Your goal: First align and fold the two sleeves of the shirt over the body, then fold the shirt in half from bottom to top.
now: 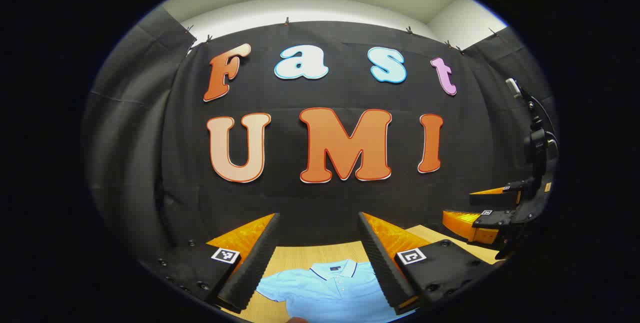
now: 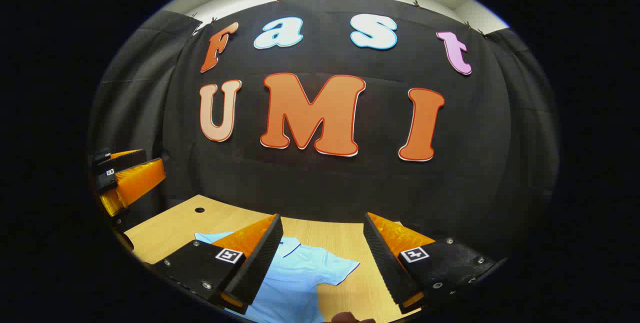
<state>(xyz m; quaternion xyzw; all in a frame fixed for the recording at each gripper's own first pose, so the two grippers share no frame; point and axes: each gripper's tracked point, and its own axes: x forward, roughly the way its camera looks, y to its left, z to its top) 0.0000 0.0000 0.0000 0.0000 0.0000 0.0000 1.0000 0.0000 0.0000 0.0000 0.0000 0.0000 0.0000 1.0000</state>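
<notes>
Each hand-held gripper, left (image 1: 317,223) and right (image 2: 322,223), has ribbed finger pads (image 1: 255,258), black screw-studded bases and a square black-and-white marker (image 1: 225,255) on each finger.

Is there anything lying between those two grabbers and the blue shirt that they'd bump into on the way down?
Nothing visible does. The blue shirt lies flat on the wooden table, sleeves still spread, and both the left gripper and the right gripper hang above it with fingers apart. The space between looks free.
</notes>
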